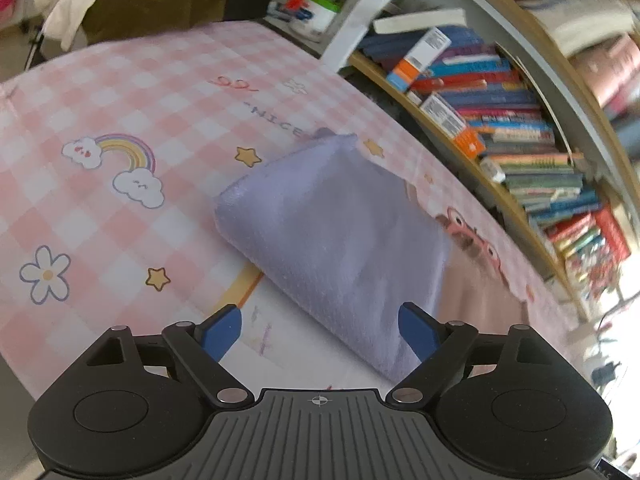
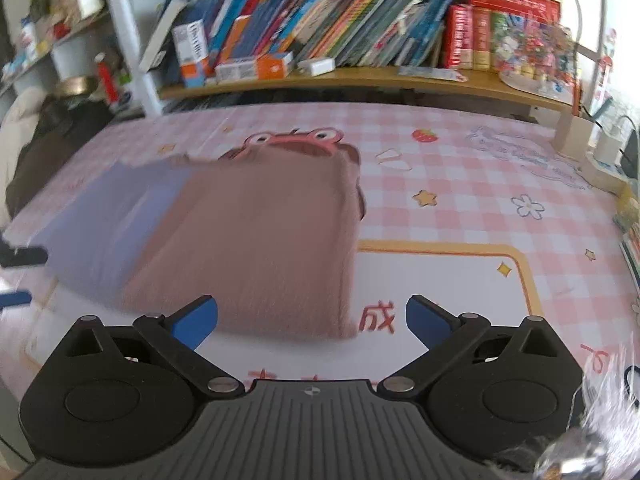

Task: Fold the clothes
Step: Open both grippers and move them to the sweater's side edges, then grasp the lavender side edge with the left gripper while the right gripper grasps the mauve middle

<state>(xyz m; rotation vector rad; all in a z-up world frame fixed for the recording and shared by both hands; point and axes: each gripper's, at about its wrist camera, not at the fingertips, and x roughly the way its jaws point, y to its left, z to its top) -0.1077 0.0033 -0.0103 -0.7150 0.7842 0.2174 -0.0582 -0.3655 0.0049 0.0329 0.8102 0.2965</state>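
Note:
A folded lilac cloth [image 1: 336, 236] lies on the pink checked table cover [image 1: 140, 92], just ahead of my left gripper [image 1: 320, 332], which is open and empty above its near edge. A folded pink cloth [image 2: 260, 240] lies beside it, with the lilac cloth [image 2: 116, 216] to its left in the right wrist view. My right gripper [image 2: 312, 320] is open and empty, just in front of the pink cloth's near right corner. The pink cloth [image 1: 480, 300] also shows at the right of the lilac one in the left wrist view.
A wooden shelf [image 2: 360, 76] packed with books [image 2: 320, 24] runs along the table's far side. Clothes [image 1: 120, 0] are heaped beyond the table's end. White devices and cables [image 2: 608, 148] stand at the right edge. The other gripper's blue fingertip [image 2: 14, 298] shows at the far left.

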